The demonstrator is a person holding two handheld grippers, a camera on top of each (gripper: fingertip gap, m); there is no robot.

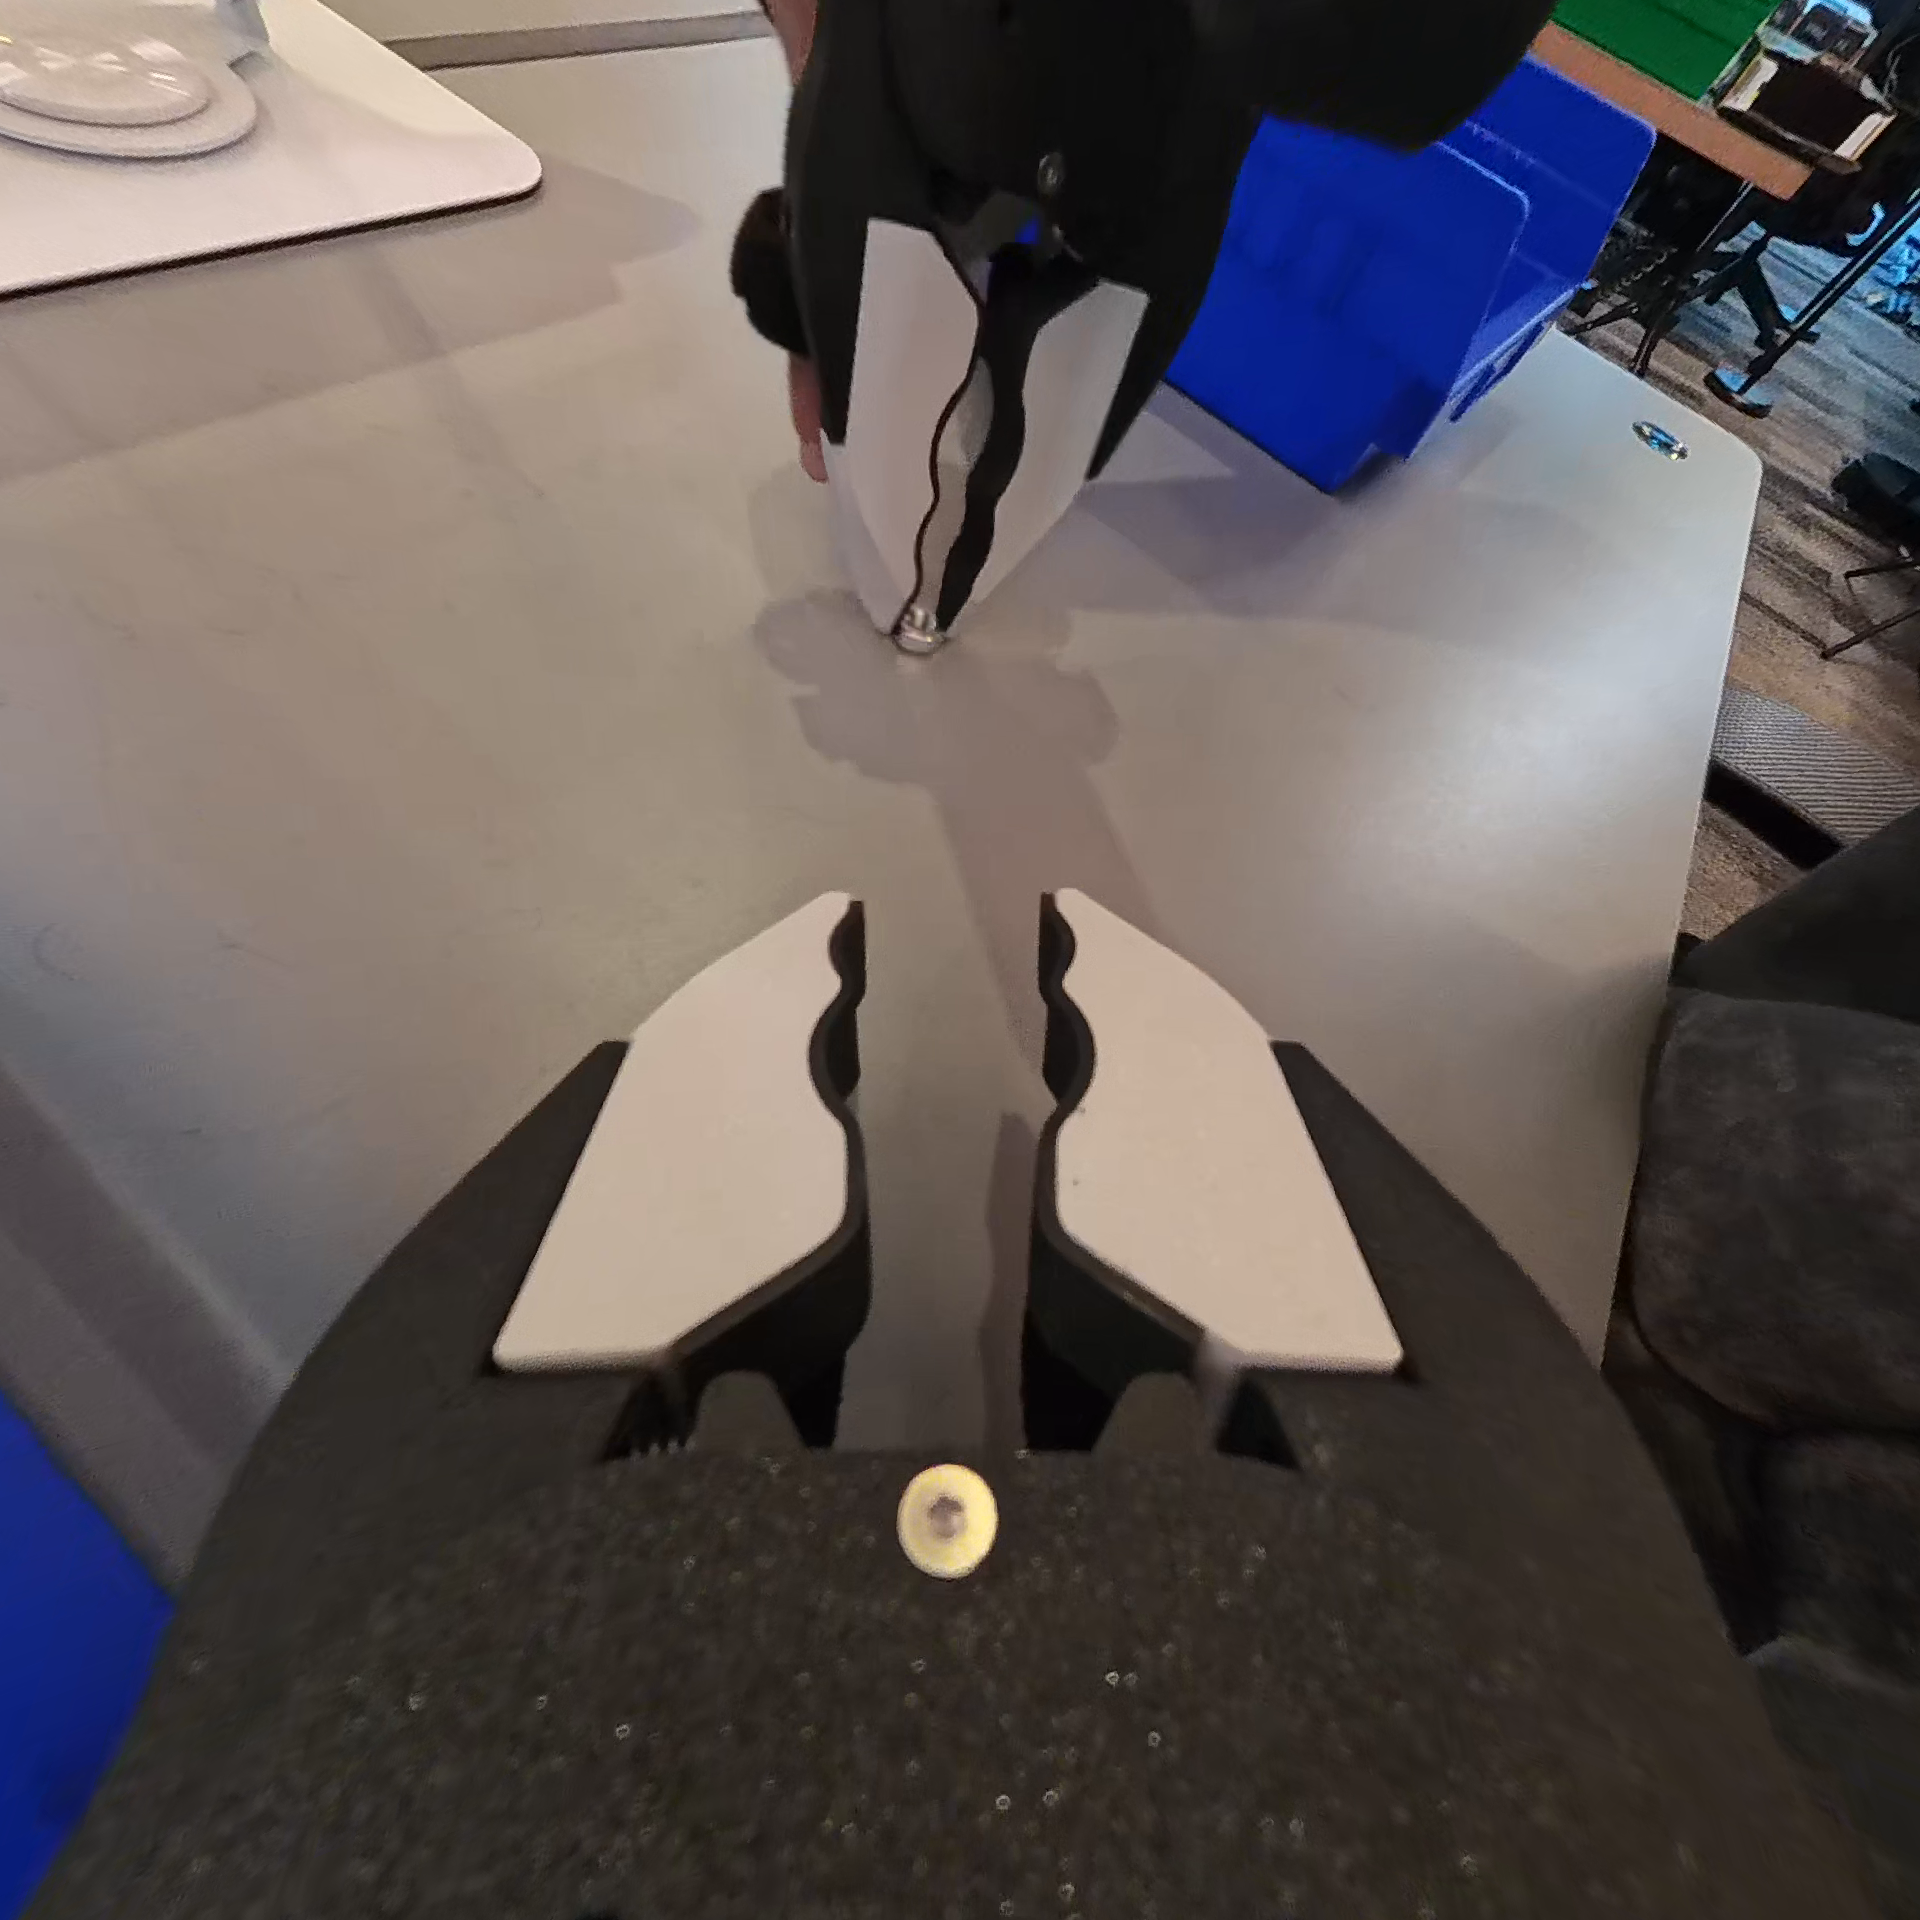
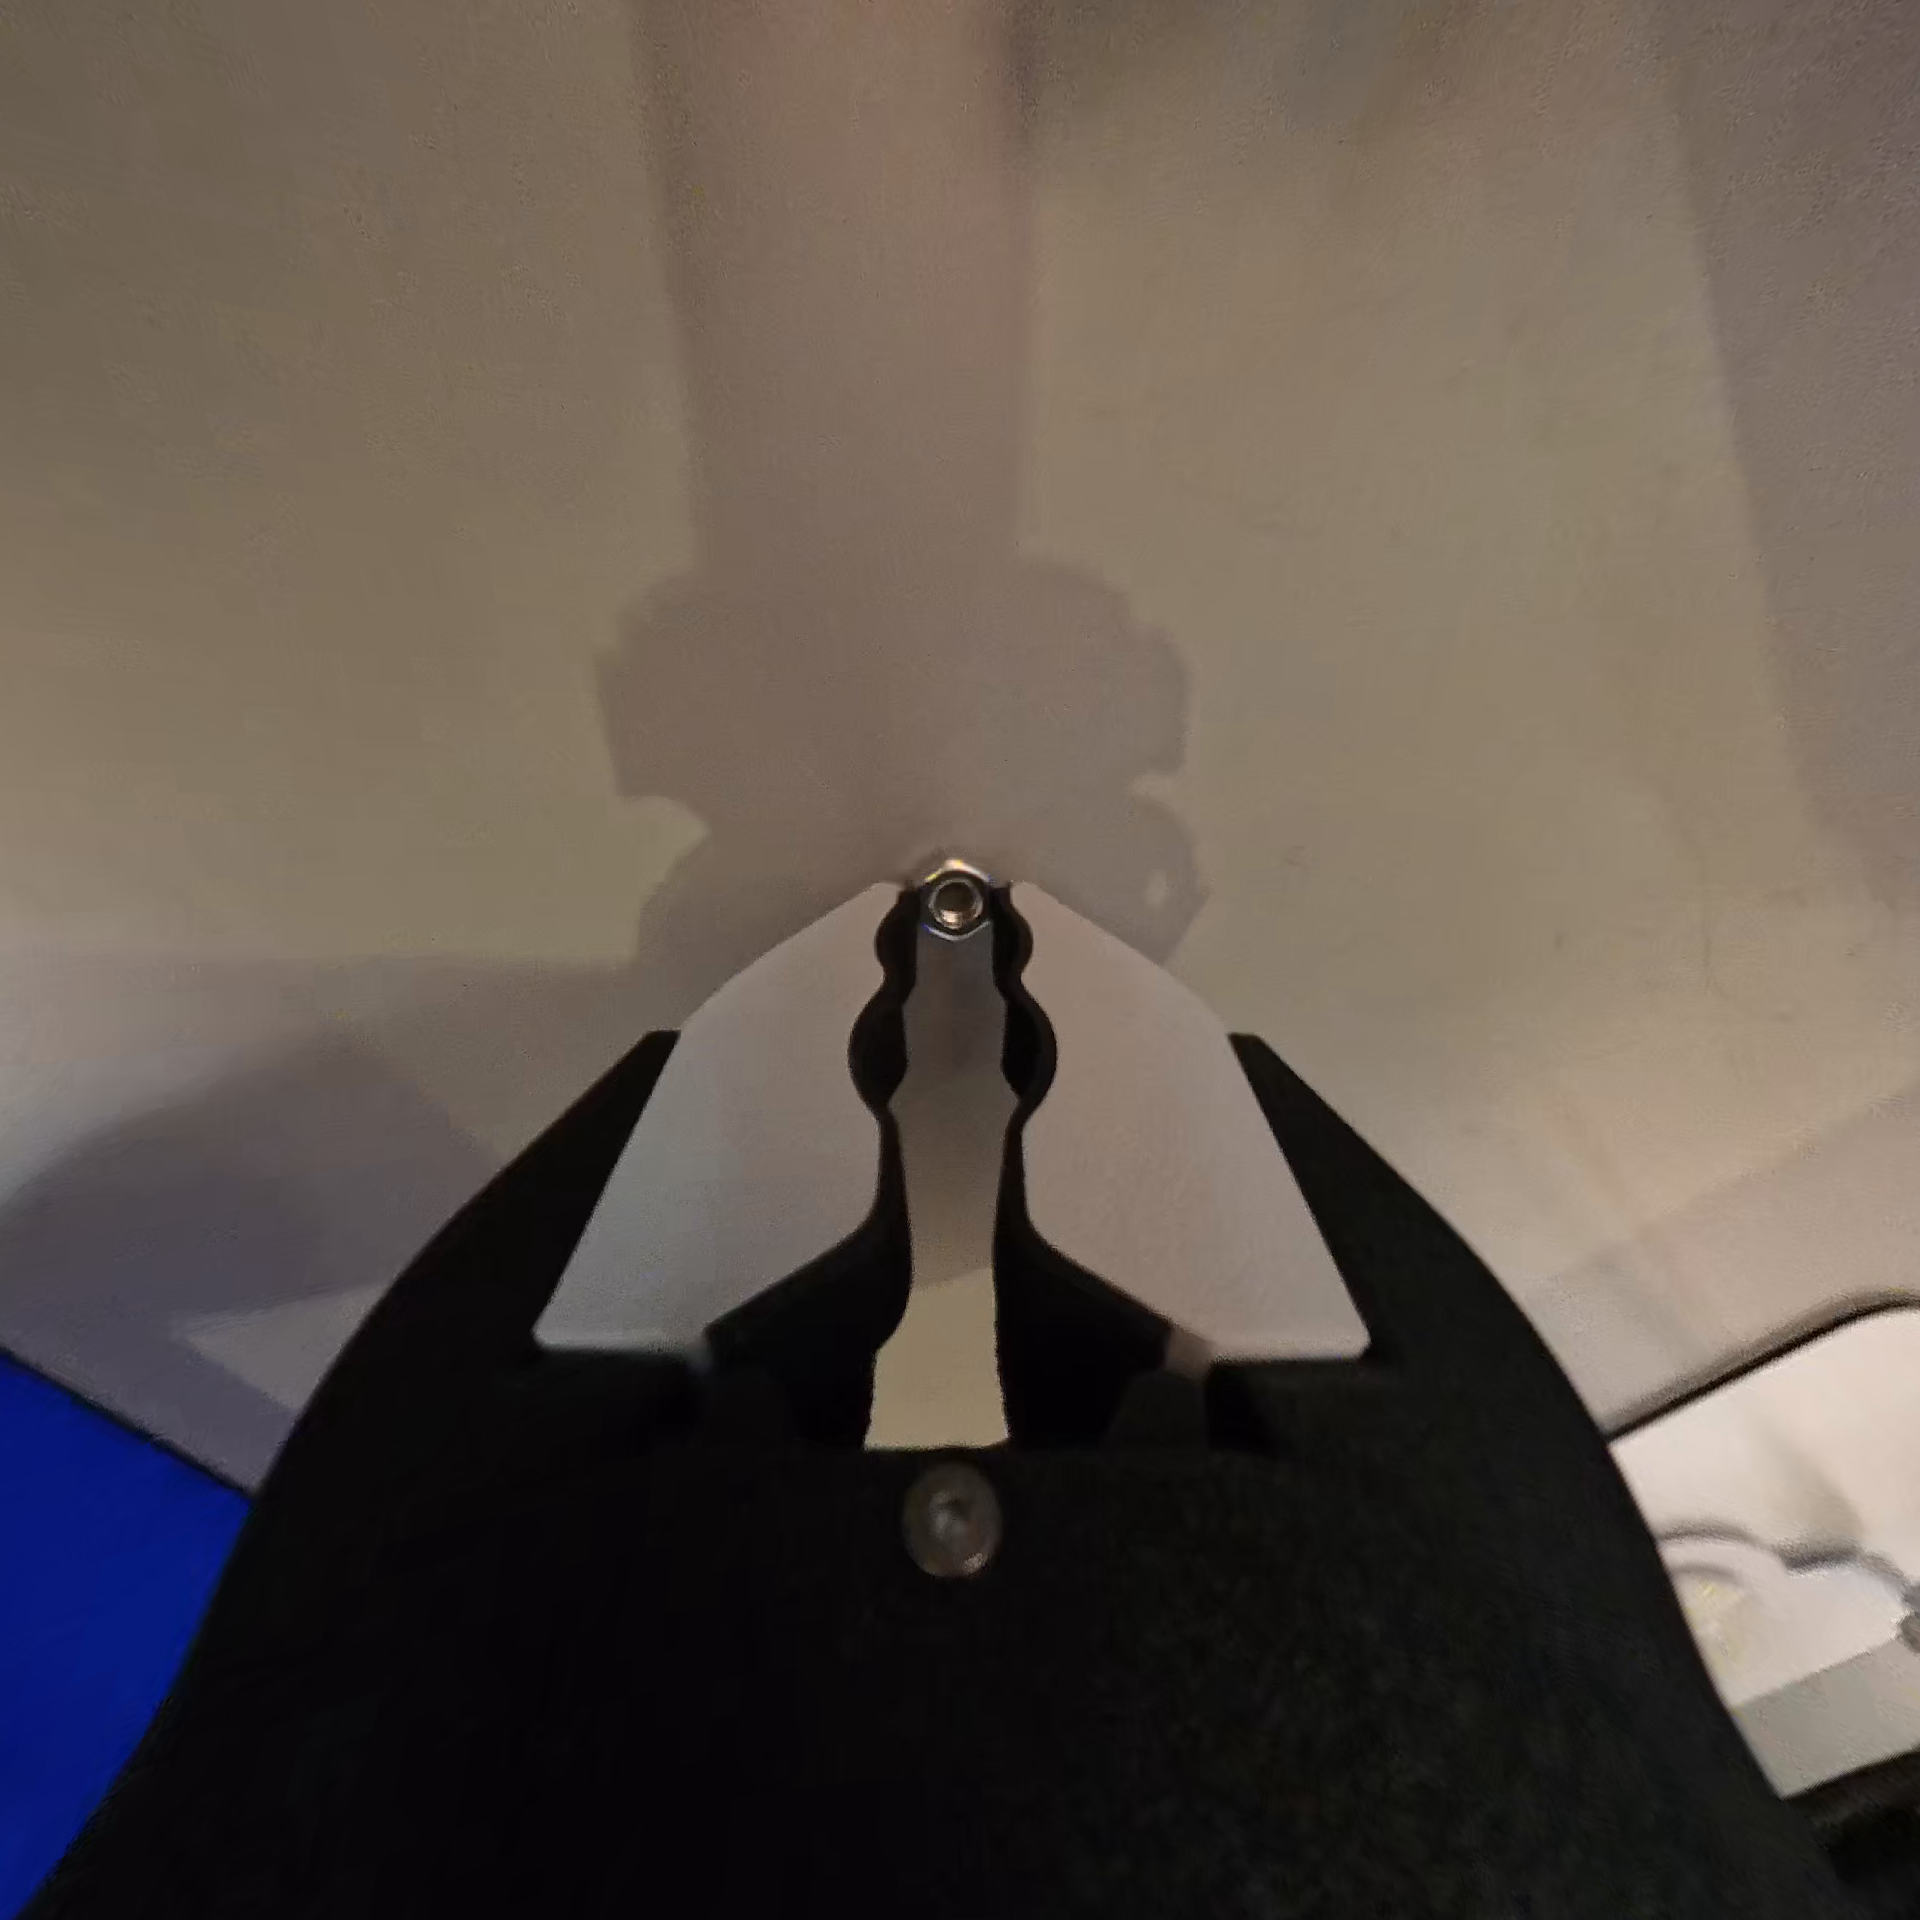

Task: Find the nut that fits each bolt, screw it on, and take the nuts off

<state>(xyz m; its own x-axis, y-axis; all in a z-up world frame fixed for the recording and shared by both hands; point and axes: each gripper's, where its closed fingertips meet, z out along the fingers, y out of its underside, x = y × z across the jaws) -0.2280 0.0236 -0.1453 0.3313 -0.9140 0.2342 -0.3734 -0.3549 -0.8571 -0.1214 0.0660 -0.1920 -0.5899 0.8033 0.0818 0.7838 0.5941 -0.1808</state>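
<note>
A small silver nut (image 2: 954, 906) sits on the grey table (image 2: 416, 623), pinched between the tips of my right gripper (image 2: 954, 896), which points straight down at the table. In the left wrist view the same nut (image 1: 916, 631) shows under the right gripper (image 1: 918, 621), held by a hand in a black sleeve. My left gripper (image 1: 951, 906) is open and empty, hovering above the table nearer the front, well short of the nut. No bolt is in view.
A blue bin (image 1: 1382, 301) stands behind the right gripper, and blue shows at the lower left (image 2: 94, 1558). A white pad (image 1: 260, 177) with a white device lies at the far left. The table edge (image 1: 1704, 831) runs along the right, with a dark chair (image 1: 1787, 1195) beside it. Left tips to right tips: about 12 cm.
</note>
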